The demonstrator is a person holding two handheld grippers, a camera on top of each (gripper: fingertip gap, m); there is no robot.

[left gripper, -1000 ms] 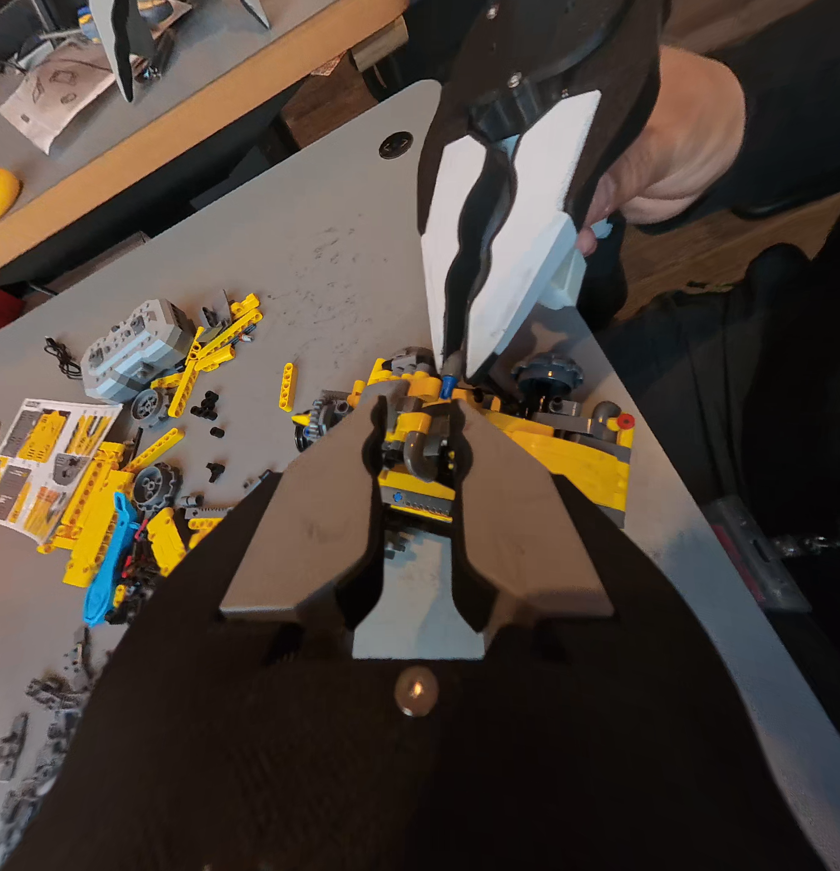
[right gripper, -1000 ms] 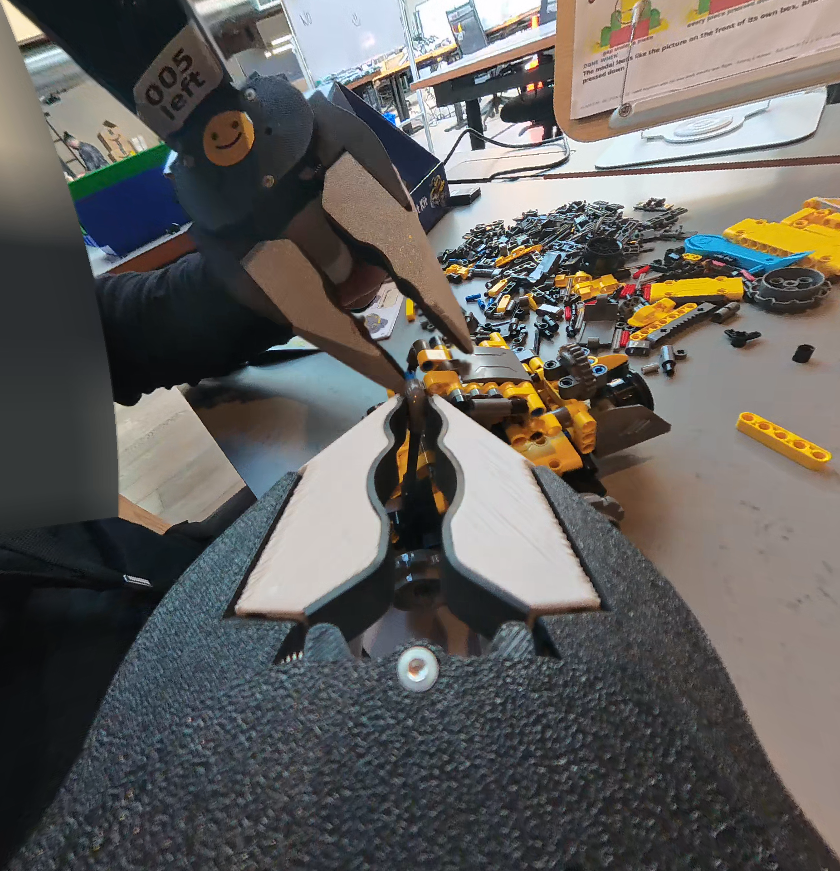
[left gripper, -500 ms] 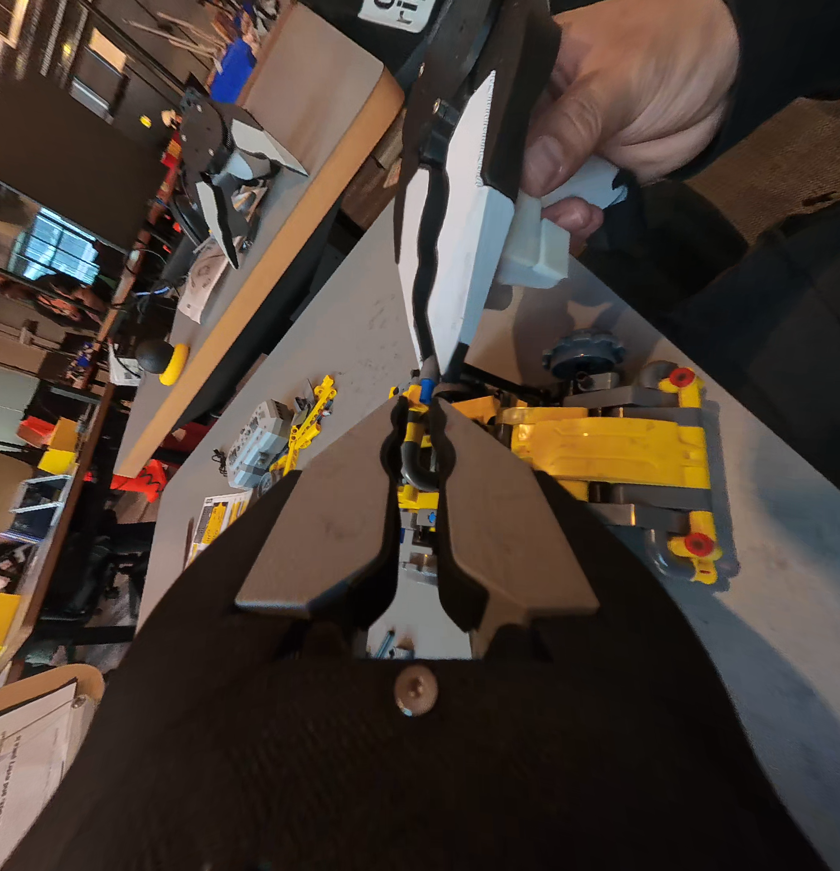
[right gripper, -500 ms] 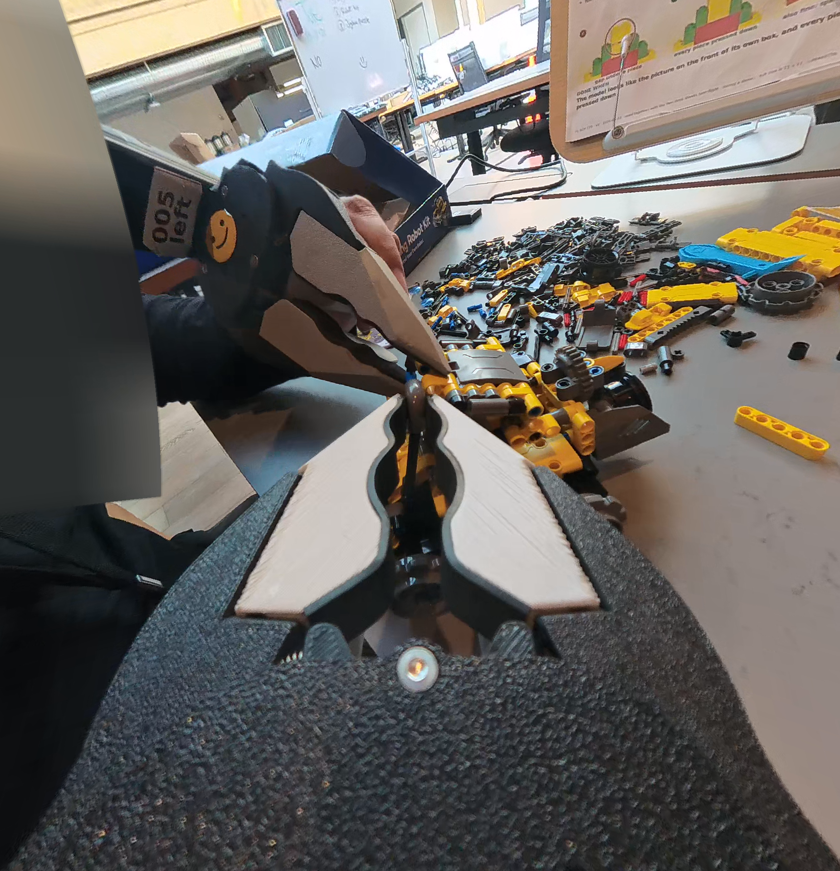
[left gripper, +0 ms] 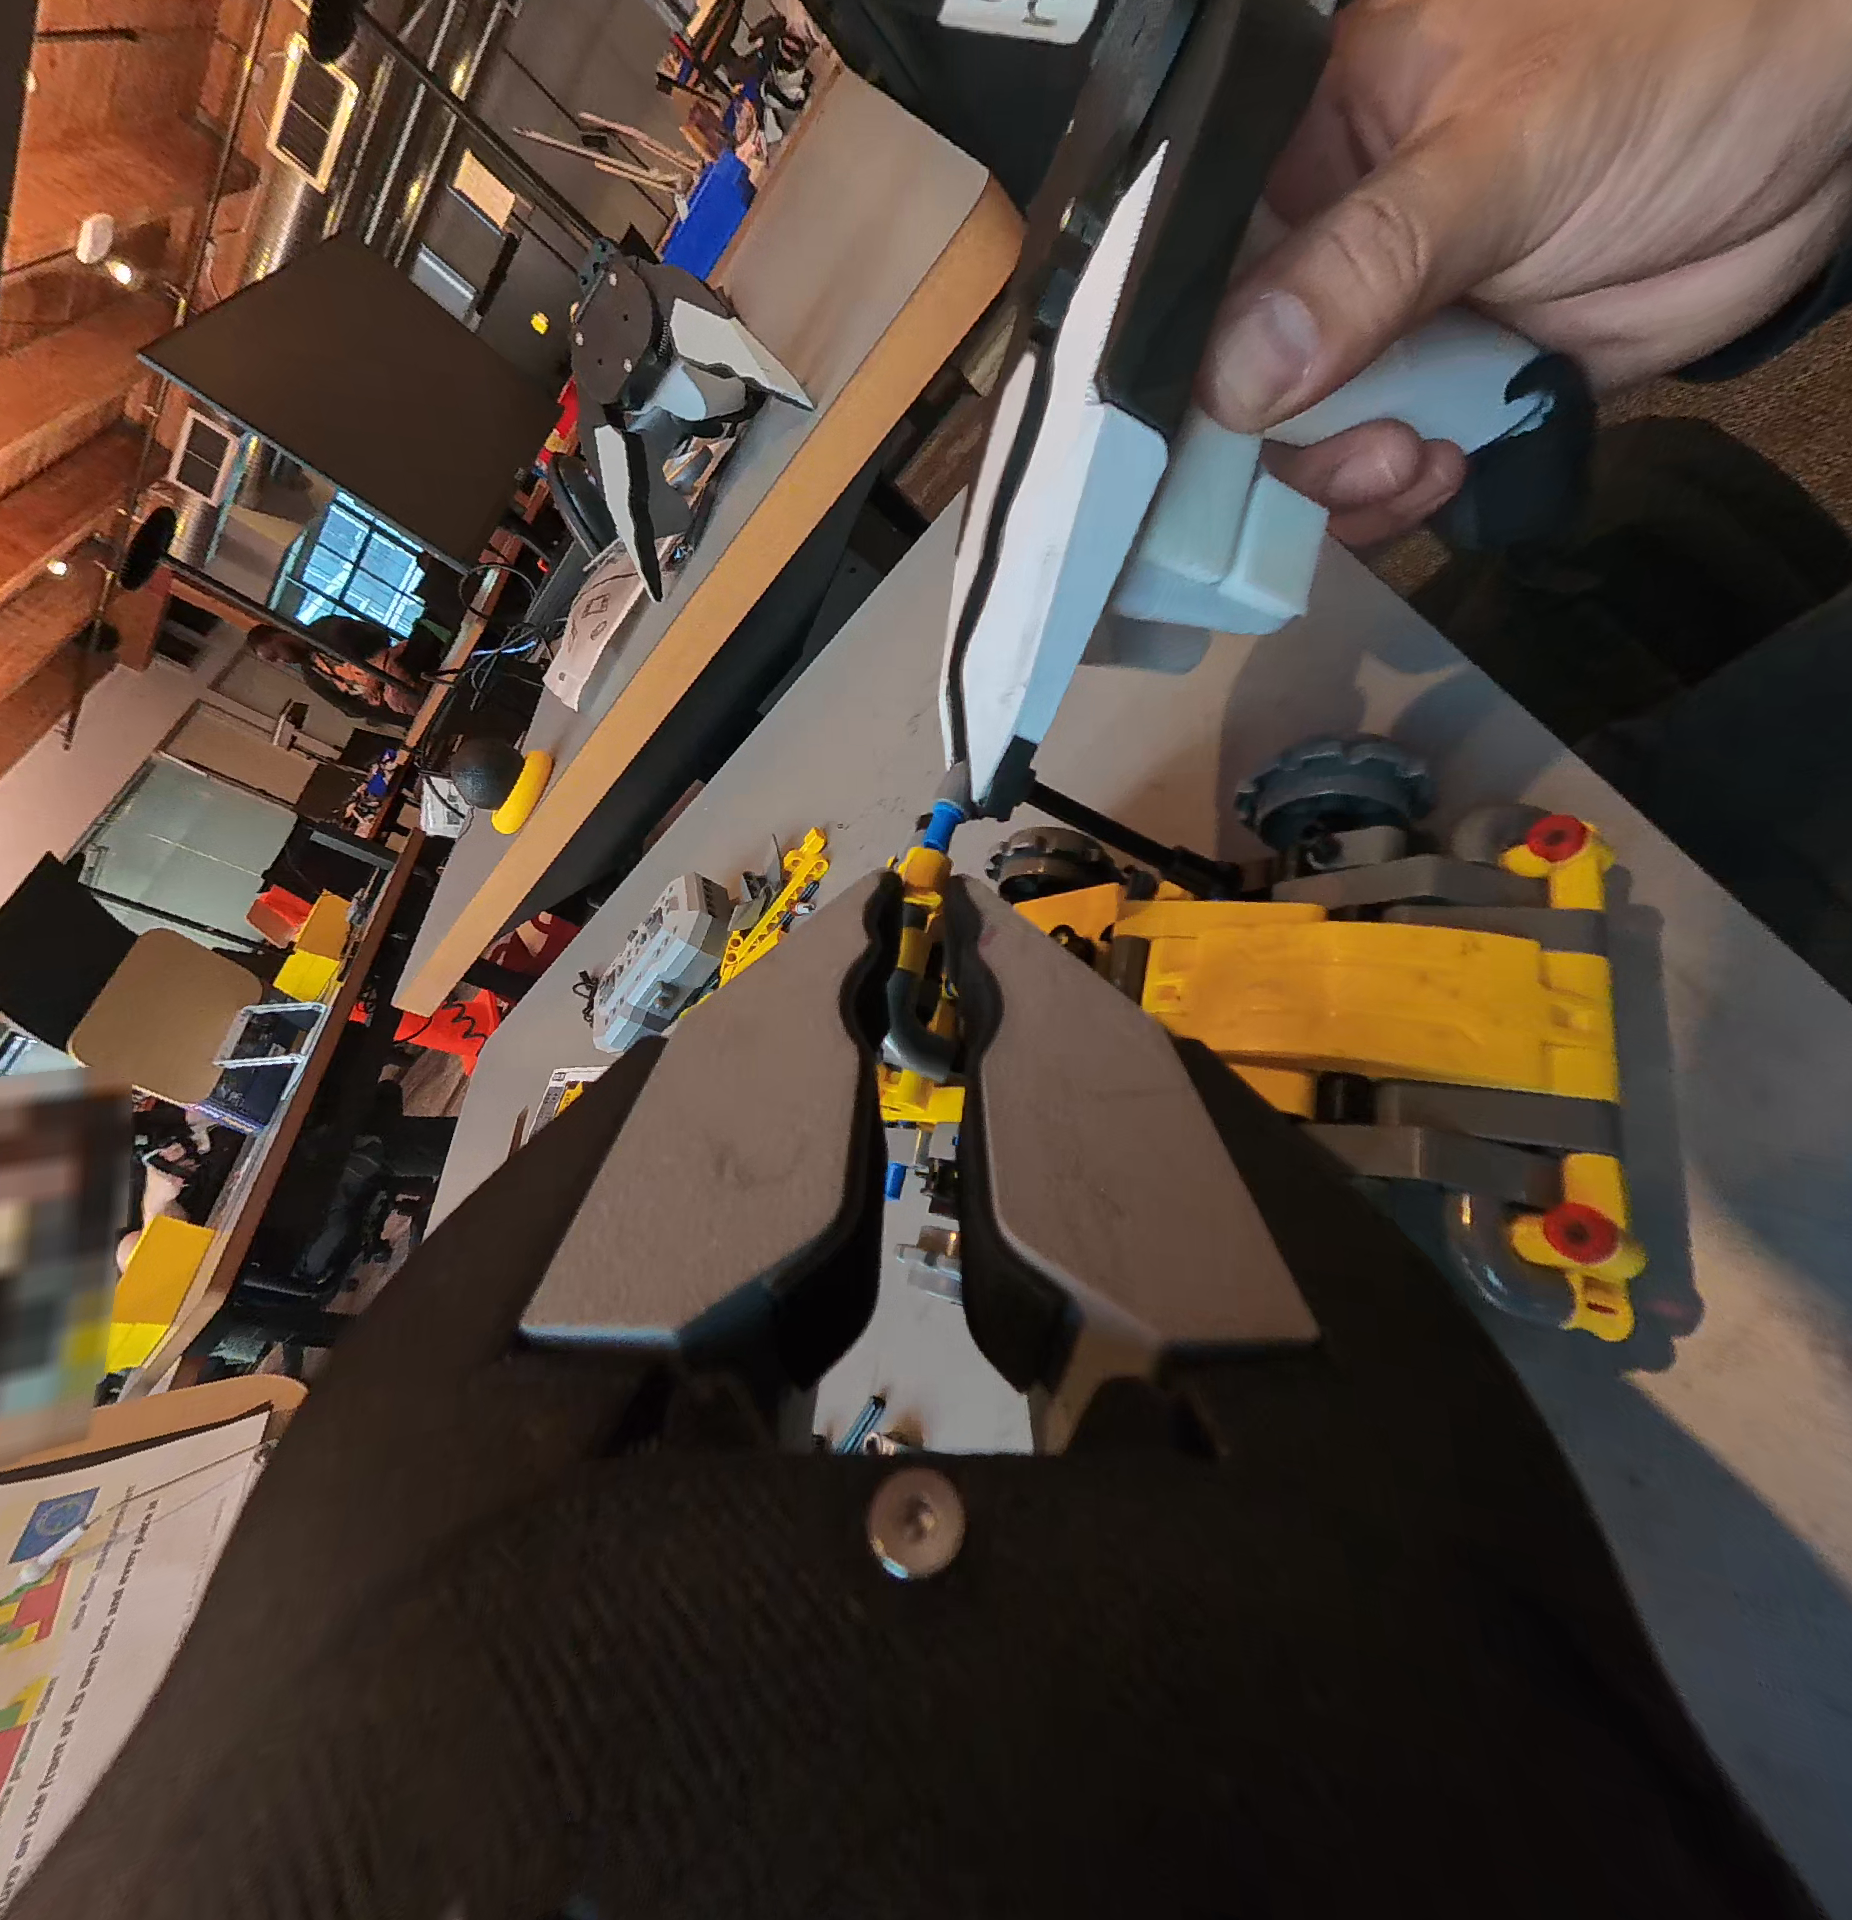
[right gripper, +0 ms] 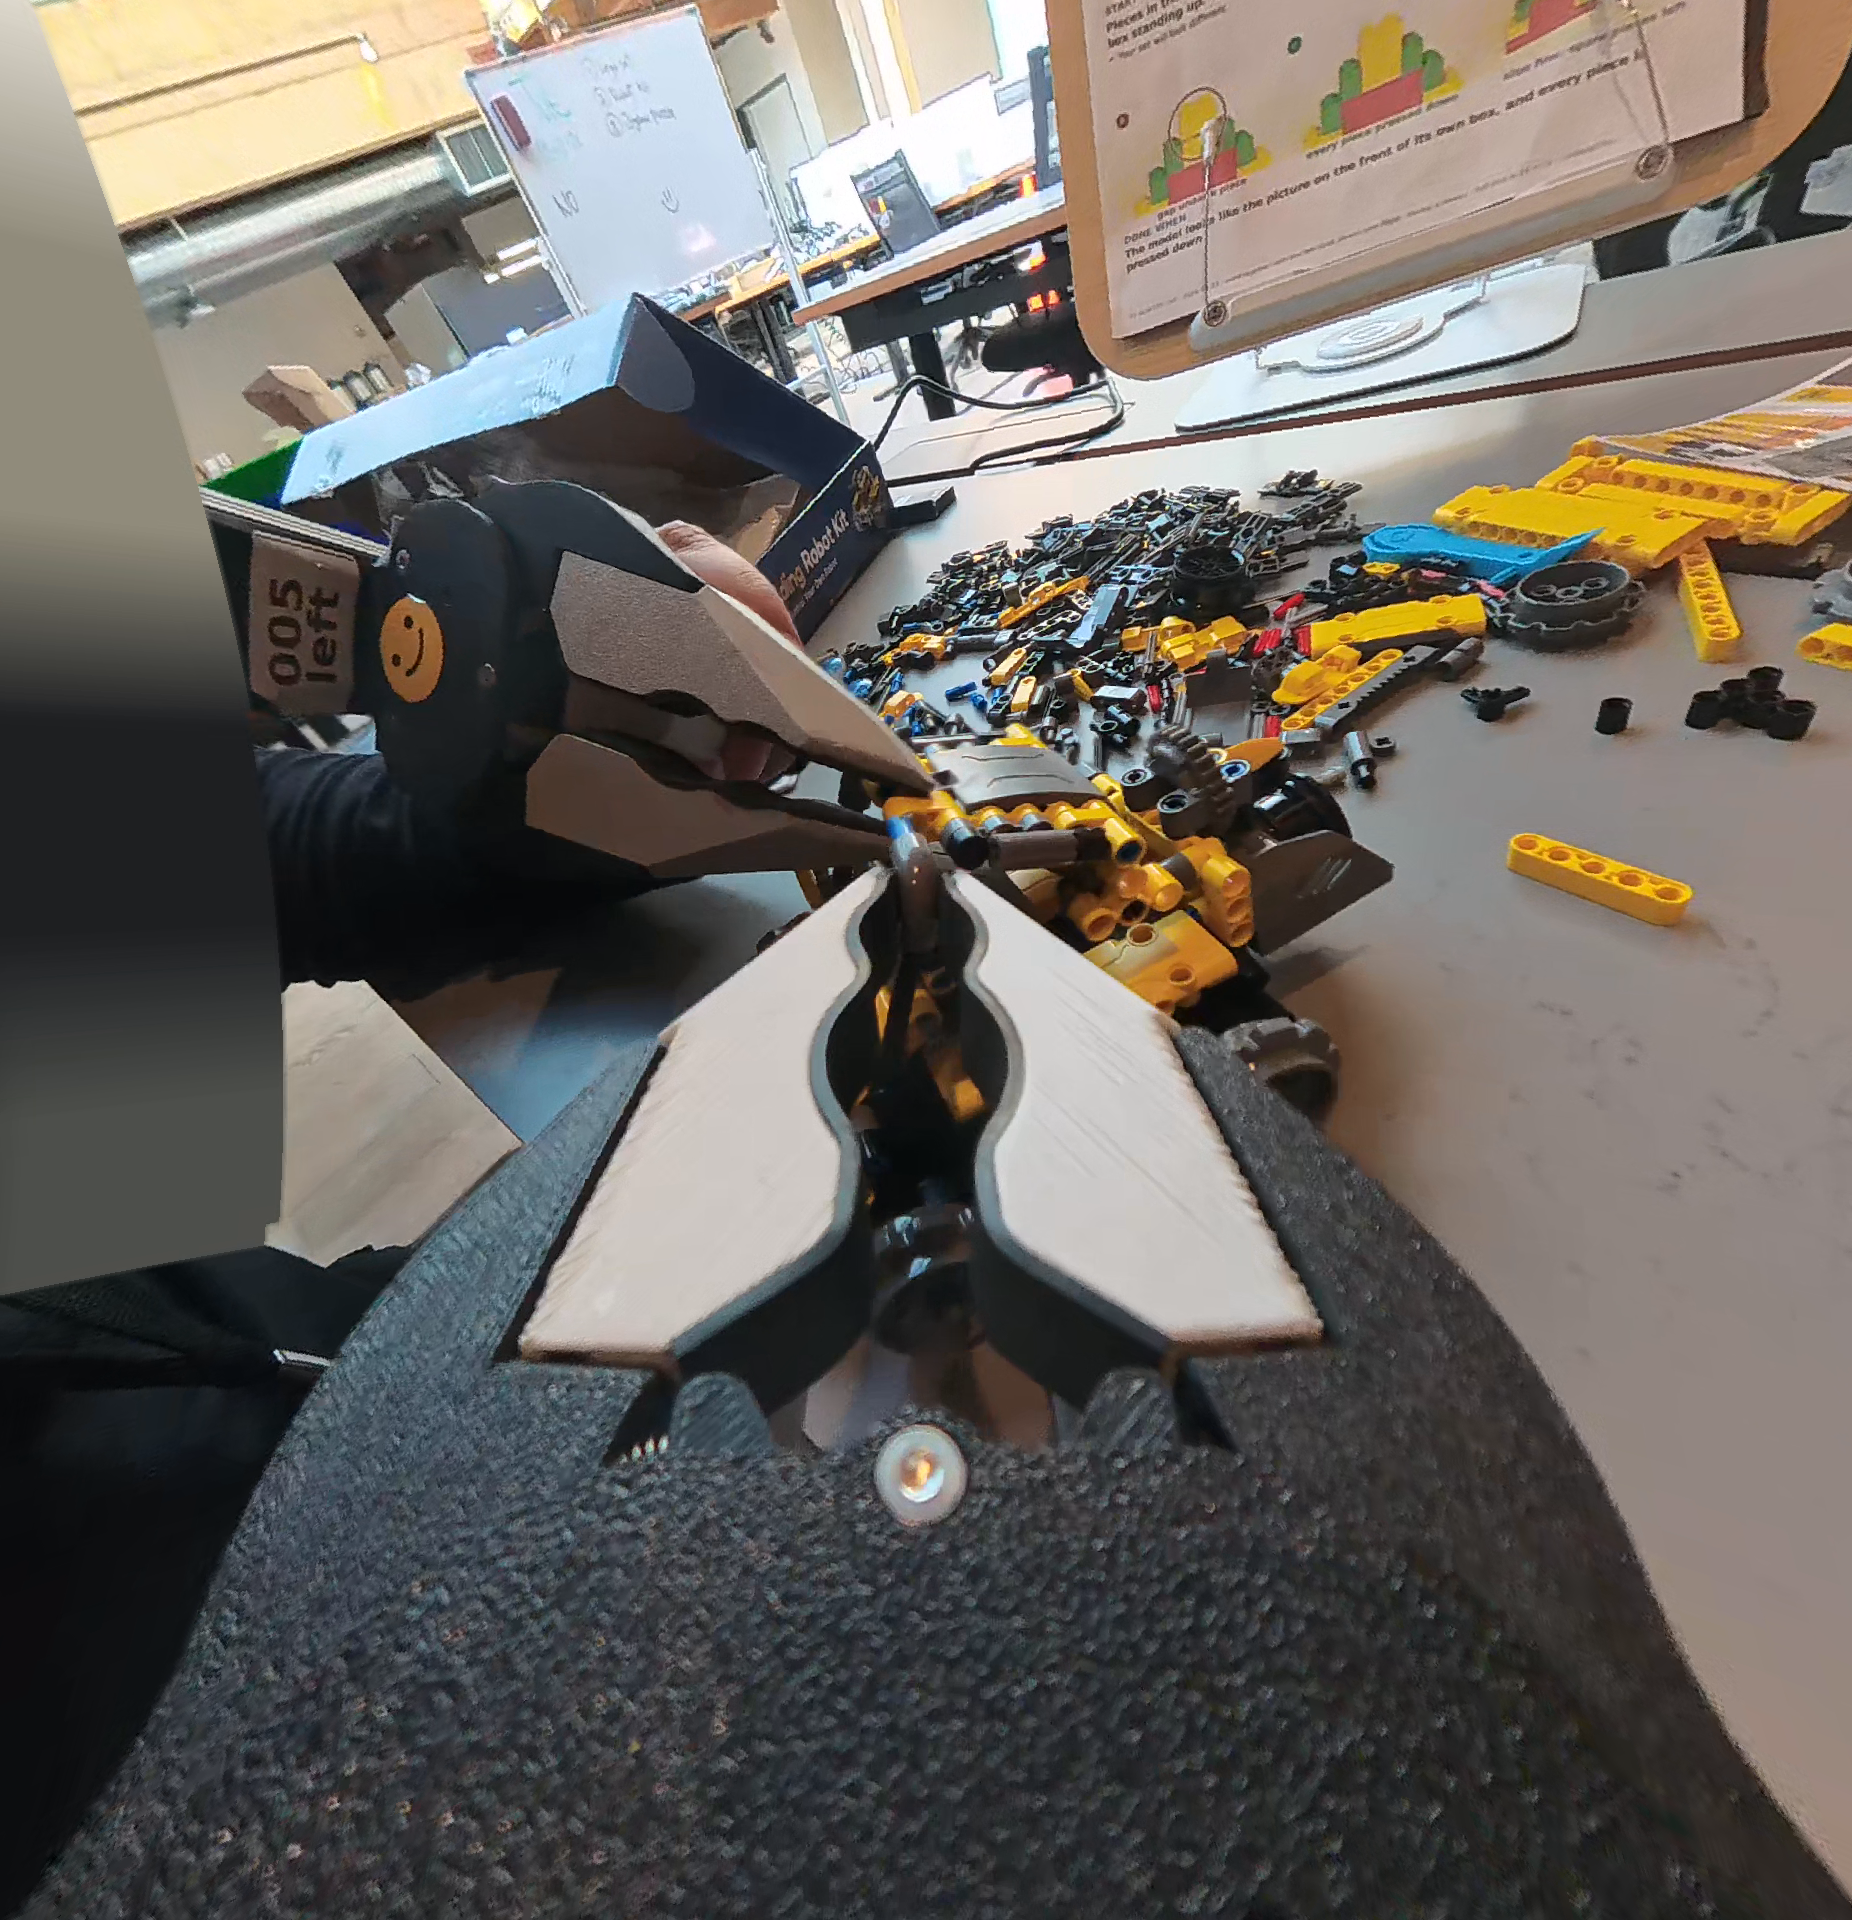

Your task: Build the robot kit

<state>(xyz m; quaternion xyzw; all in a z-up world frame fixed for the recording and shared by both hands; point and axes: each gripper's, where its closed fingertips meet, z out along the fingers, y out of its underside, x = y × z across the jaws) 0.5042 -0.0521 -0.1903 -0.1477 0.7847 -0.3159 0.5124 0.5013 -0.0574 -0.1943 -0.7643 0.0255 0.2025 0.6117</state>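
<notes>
A yellow and grey brick-built vehicle (left gripper: 1348, 987) lies on the grey table (left gripper: 1732, 1507) near its corner. My left gripper (left gripper: 922, 883), with grey fingers, is shut on a yellow connector and a grey curved tube at the vehicle's end. My right gripper (left gripper: 979, 790), with white fingers and held by a hand, comes in from above and is shut on a small grey piece with a blue pin right at the left fingertips. In the right wrist view my right gripper (right gripper: 914, 878) pinches that grey piece, my left gripper (right gripper: 901, 800) reaches in from the left, and the vehicle (right gripper: 1140, 862) lies behind both.
A heap of loose black, yellow and blue parts (right gripper: 1109, 623) covers the table behind the vehicle. A yellow beam (right gripper: 1597, 878) lies alone to the right. An open dark blue box (right gripper: 589, 416) and a sign on a stand (right gripper: 1369, 156) stand farther back. A grey motor block (left gripper: 657, 971) sits beyond. My left and right fingertips are right by each other.
My left gripper has rolled and dropped to a flatter angle beside the vehicle. The right gripper has tilted with it. Both have stayed shut on the same end of the vehicle.
</notes>
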